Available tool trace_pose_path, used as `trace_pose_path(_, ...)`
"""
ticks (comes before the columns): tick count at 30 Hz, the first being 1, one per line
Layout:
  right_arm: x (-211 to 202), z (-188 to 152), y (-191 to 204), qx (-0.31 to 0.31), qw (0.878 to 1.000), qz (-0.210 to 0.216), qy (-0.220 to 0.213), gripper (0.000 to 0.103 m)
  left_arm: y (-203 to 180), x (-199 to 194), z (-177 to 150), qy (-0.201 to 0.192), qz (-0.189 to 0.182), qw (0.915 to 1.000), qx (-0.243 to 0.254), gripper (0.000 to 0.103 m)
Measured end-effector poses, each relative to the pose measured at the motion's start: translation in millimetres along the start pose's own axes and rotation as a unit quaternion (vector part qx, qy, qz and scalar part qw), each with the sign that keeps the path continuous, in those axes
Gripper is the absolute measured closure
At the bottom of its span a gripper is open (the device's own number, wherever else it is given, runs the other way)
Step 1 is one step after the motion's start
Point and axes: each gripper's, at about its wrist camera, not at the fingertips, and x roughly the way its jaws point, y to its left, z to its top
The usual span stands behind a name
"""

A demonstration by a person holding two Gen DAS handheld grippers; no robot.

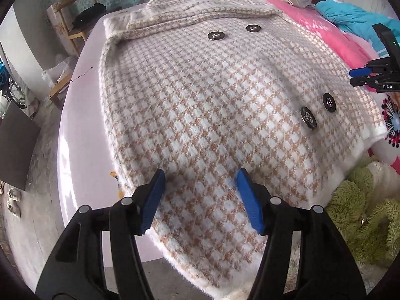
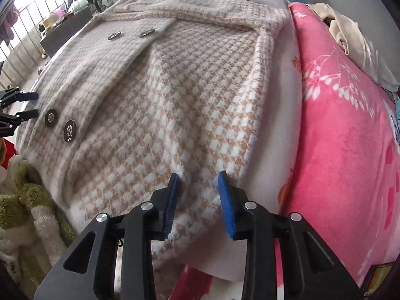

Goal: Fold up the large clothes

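Coat (image 1: 200, 105): fuzzy tan-and-white houndstooth, spread flat, front up, collar at 12 o'clock, hem at 6 o'clock.
Buttons (image 1: 216, 35): four dark metal ones, in two pairs.
Coat's place: on a pale lilac tabletop (image 1: 82, 95); a pink floral blanket (image 2: 345, 115) borders it at 3 o'clock in the right wrist view.
Left gripper (image 1: 201, 177): jaws apart over the hem, clamping nothing.
Right gripper (image 2: 198, 177): blue pads apart, astride a raised ridge of hem fabric, not pinching it.
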Motion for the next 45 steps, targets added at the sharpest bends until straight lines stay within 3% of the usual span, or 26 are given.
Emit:
trace_pose_path(3,-21,14,-2,0.017,0.999,0.025,-0.032,0.071,3,-5,6,-0.013,0.006,0.9999,0.0,0.045)
trace_pose_path(5,-26,32,-9,0.041,0.997,0.019,-0.069,0.063,7,-9,12,-0.028,0.002,0.9996,-0.006,0.046)
trace_pose_path(9,-2,66,-31,0.079,0.988,-0.077,-0.103,0.063,13,2,24,-0.031,0.005,0.9988,-0.038,0.046)
trace_pose_path(11,7,84,-36,0.081,0.986,-0.086,-0.12,0.063,15,10,27,-0.026,0.004,0.9983,-0.052,0.046)
trace_pose_path(14,35,103,-39,0.048,0.982,-0.145,-0.109,0.063,16,18,27,-0.021,0.014,0.9981,-0.056,0.046)
trace_pose_path(15,46,106,-46,0.049,0.98,-0.168,-0.096,0.07,16,18,27,-0.022,0.015,0.9981,-0.056,0.046)
trace_pose_path(21,41,98,-102,0.164,0.976,-0.082,-0.121,0.074,21,19,24,-0.026,0.013,0.9981,-0.053,0.045)
trace_pose_path(24,41,103,-90,0.134,0.977,-0.112,-0.121,0.074,20,20,25,-0.025,0.013,0.9984,-0.049,0.045)
trace_pose_path(27,31,105,-83,0.134,0.978,-0.109,-0.117,0.073,17,18,24,-0.024,0.02,0.9987,-0.039,0.045)
trace_pose_path(31,8,119,-59,0.103,0.973,-0.119,-0.166,0.071,16,19,25,-0.025,0.026,0.9985,-0.04,0.045)
trace_pose_path(34,32,137,-48,0.074,0.982,-0.1,-0.144,0.071,15,20,25,-0.026,0.031,0.9981,-0.046,0.045)
trace_pose_path(35,45,139,-50,0.066,0.984,-0.11,-0.123,0.071,13,20,25,-0.026,0.034,0.9981,-0.045,0.045)
trace_pose_path(37,58,136,-59,0.065,0.978,-0.173,-0.095,0.071,12,19,25,-0.026,0.039,0.9981,-0.039,0.045)
trace_pose_path(41,28,122,-88,0.131,0.976,-0.119,-0.127,0.069,16,19,24,-0.027,0.028,0.9981,-0.049,0.045)
trace_pose_path(44,-2,112,-53,0.106,0.973,-0.138,-0.151,0.069,17,21,24,-0.023,0.028,0.9978,-0.056,0.045)
trace_pose_path(45,-13,105,-38,0.096,0.974,-0.122,-0.165,0.069,16,21,25,-0.021,0.03,0.9978,-0.055,0.045)
